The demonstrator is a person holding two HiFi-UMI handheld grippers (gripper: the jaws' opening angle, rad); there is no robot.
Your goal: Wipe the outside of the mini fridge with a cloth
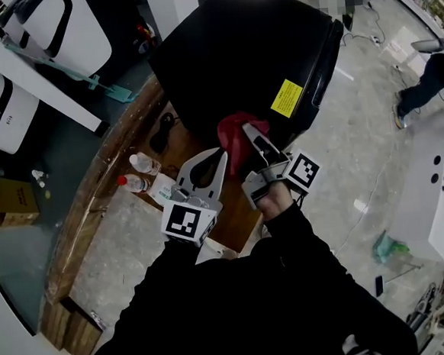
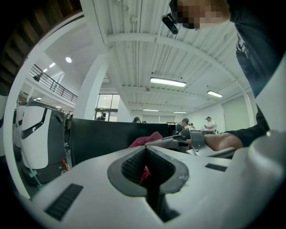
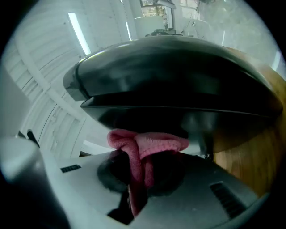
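The black mini fridge (image 1: 251,56) stands on a wooden table, with a yellow label (image 1: 287,98) on its near side. My right gripper (image 1: 248,136) is shut on a red cloth (image 1: 238,133) and holds it against the fridge's lower near corner. In the right gripper view the pink-red cloth (image 3: 143,152) is pinched between the jaws, right under the fridge's dark body (image 3: 178,85). My left gripper (image 1: 219,159) hangs beside it, shut and empty, its tips just left of the cloth. The left gripper view shows the closed jaws, with the cloth (image 2: 145,139) and fridge (image 2: 107,138) behind.
Two plastic bottles (image 1: 143,164) and a small box lie on the wooden table (image 1: 93,198) left of the fridge. A cable lies by the fridge's left foot. White machines (image 1: 57,25) stand at the back left. A person (image 1: 429,80) bends over at the far right.
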